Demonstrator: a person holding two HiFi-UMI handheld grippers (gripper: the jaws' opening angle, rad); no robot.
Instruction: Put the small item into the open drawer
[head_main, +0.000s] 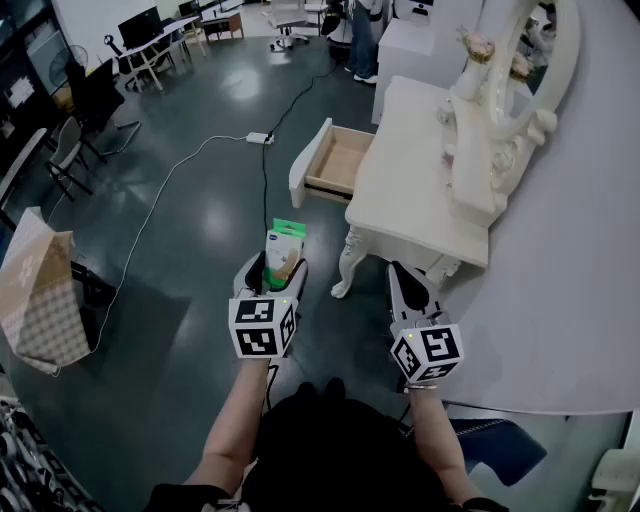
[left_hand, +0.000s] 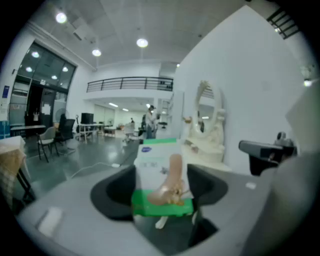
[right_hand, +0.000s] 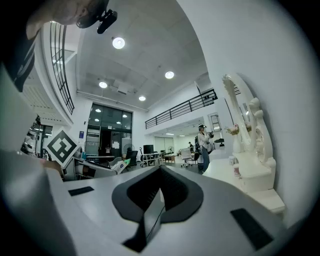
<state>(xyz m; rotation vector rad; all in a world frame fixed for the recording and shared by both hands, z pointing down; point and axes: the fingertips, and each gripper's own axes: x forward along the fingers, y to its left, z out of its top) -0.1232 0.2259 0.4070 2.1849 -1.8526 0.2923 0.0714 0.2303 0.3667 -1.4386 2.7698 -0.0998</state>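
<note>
**Desk:** The white table (head_main: 420, 195) stands ahead of the person, its drawer (head_main: 336, 160) pulled open toward the room. Where is the biggest risk?

**Photographer:** At the drawer. It juts out past the table's edge, so a careless approach could knock its front panel or nudge it partly shut, which would narrow the opening.

**Desk:** And the box (head_main: 285, 248)?

**Photographer:** It is up in the air, well short of the drawer. The left gripper (head_main: 277, 272) has its fingers (left_hand: 112, 192) clamped on the lower part, and most of the box stands above them. Held that low, it could tilt or slip if it catches the drawer's wall. Let go too early, it could land on the rim and drop to the floor.

**Desk:** The right gripper (head_main: 408, 283)?

**Photographer:** Its fingers are closed on nothing. It is the smallest worry, though it rides near the table's leg and could clip it as the person steps forward.
</note>
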